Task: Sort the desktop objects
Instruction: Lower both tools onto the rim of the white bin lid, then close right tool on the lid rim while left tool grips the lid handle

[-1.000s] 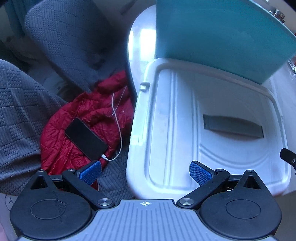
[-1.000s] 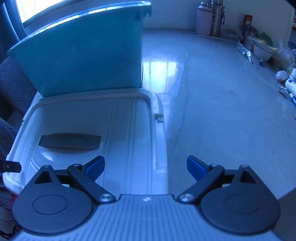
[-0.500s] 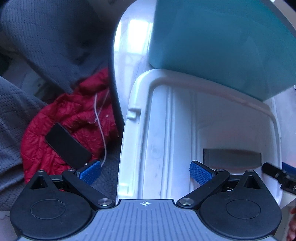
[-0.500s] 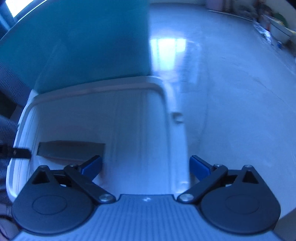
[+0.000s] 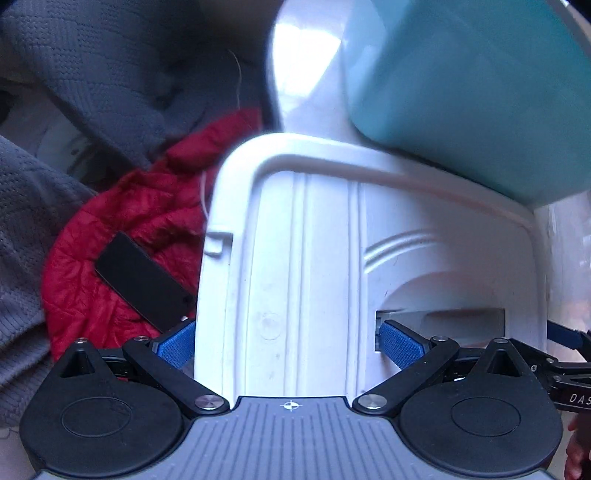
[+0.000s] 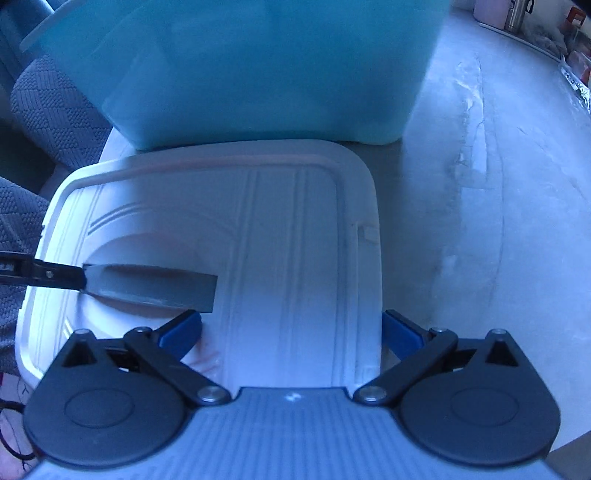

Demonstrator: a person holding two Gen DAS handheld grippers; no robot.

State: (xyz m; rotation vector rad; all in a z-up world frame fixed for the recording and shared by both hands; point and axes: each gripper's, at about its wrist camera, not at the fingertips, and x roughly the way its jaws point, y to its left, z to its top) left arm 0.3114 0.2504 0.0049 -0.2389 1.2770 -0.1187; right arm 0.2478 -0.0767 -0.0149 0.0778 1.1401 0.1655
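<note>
A white plastic lid point(image 5: 314, 258) lies flat on the desk in front of a teal storage box point(image 5: 480, 92); both also show in the right wrist view, the lid point(image 6: 277, 221) and the box point(image 6: 258, 66). The lid has a grey handle recess point(image 6: 155, 288). My left gripper point(image 5: 288, 343) is open, its jaws straddling the lid's left edge, right pad at the recess. My right gripper point(image 6: 291, 332) is open, its jaws straddling the lid's right edge. Neither holds anything.
A red padded jacket point(image 5: 129, 229) with a black phone point(image 5: 144, 280) and white cable lies on a grey quilted seat point(image 5: 92, 74) left of the desk. Grey desk surface point(image 6: 498, 221) extends right, with bottles and clutter at its far edge point(image 6: 517, 14).
Both grippers have moved forward over the lid's near end. The lid's side edges now sit between each gripper's open jaws. The lid and box fill more of both views.
</note>
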